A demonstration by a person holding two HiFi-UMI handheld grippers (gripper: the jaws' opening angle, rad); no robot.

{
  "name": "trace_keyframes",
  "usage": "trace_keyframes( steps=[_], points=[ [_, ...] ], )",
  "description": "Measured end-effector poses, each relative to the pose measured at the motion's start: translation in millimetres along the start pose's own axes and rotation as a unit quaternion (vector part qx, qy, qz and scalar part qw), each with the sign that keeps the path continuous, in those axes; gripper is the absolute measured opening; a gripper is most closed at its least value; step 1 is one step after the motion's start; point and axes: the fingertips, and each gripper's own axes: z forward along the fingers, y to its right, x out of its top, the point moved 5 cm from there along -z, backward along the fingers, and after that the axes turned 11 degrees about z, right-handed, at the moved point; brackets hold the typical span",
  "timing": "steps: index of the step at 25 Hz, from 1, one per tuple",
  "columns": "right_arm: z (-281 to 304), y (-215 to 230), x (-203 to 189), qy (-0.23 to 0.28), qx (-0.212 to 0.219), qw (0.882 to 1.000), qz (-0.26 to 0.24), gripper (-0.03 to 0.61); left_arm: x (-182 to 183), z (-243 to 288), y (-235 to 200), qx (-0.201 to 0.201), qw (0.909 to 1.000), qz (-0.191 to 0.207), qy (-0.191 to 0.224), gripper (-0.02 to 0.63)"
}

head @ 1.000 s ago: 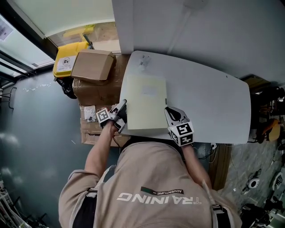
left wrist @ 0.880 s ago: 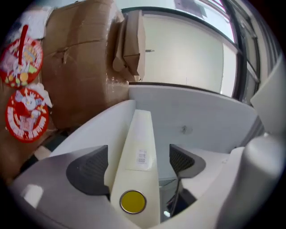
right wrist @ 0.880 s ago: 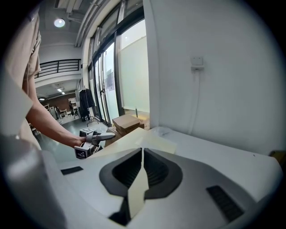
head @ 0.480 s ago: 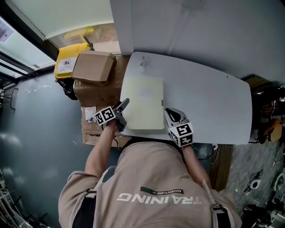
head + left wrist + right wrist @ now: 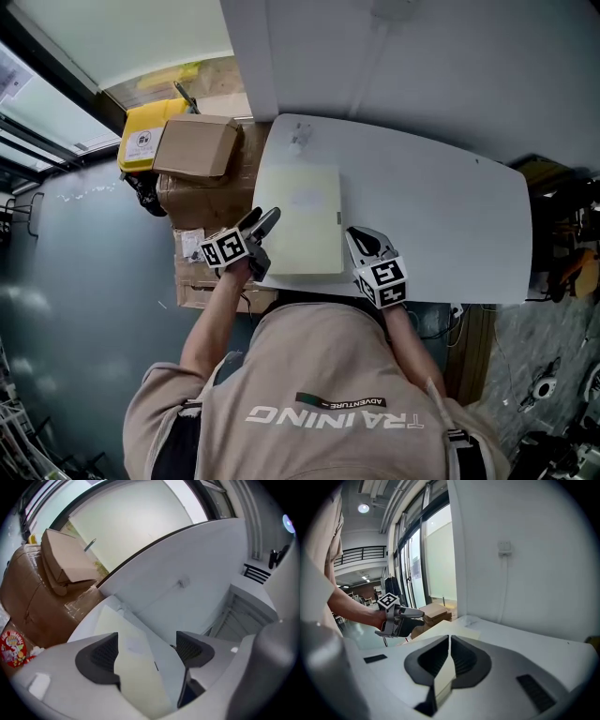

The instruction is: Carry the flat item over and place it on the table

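1. Between the two jaws of the right claw [image 5: 449, 641] sits a thin edge of the flat item [image 5: 298, 220]. The jaws are squeezed shut on it. They hold the item's corner on the right side, closest to the person.
2. The left claw [image 5: 262, 218] is wide open and holds nothing. It hangs just beside the item's left side, by the table's left edge. Its own view shows the item lying past the gap between its jaws, and the jaws do not touch it.
3. The flat item is pale and thin. It lies flat on the white table [image 5: 441, 216], at the left end. Its near side runs along the table's near edge, and its left side reaches the table's left edge.
4. I think the carrying is done and letting go is the step in hand. Only the right claw is on the item.
5. To do this well, the right claw should open wide first. Then it should pull straight back over the near edge, so the item is not dragged along.
6. The left claw should stay off the item and not bump it.
7. Past the table's left edge stand brown boxes [image 5: 192, 145]. A push that way could make the item tip off, so slow moves look best.
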Motion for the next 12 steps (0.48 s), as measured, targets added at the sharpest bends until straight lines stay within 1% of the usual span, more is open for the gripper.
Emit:
trace_keyframes(
  steps=[1, 2, 5, 6, 7, 8, 10, 12],
  points=[
    [-3, 2, 1, 0.003, -0.001, 1.000, 0.001, 0.015, 3, 1, 8, 0.001, 0.9998, 0.018, 0.000, 0.385],
    [-7, 5, 1, 0.006, -0.003, 1.000, 0.001, 0.015, 6, 2, 15, 0.007, 0.9991, 0.041, 0.000, 0.354],
    [-18, 16, 4, 0.015, -0.008, 1.000, 0.003, 0.015, 17, 8, 39, 0.034, 0.9924, 0.118, 0.008, 0.170],
    [-22, 20, 4, 0.018, -0.009, 1.000, 0.003, 0.015, 20, 10, 47, 0.040, 0.9897, 0.137, 0.015, 0.139],
    [-26, 24, 4, 0.021, -0.012, 1.000, 0.003, 0.015, 23, 12, 55, 0.045, 0.9873, 0.151, 0.024, 0.131],
    [-31, 27, 5, 0.023, -0.014, 1.000, 0.002, 0.015, 26, 13, 64, 0.048, 0.9850, 0.162, 0.033, 0.110],
    [-41, 35, 6, 0.031, -0.019, 0.999, -0.001, 0.015, 31, 15, 84, 0.050, 0.9794, 0.189, 0.050, 0.006],
    [-52, 44, 11, 0.044, -0.025, 0.999, -0.002, 0.015, 34, 21, 108, 0.041, 0.9728, 0.220, 0.059, 0.006]
  ],
)
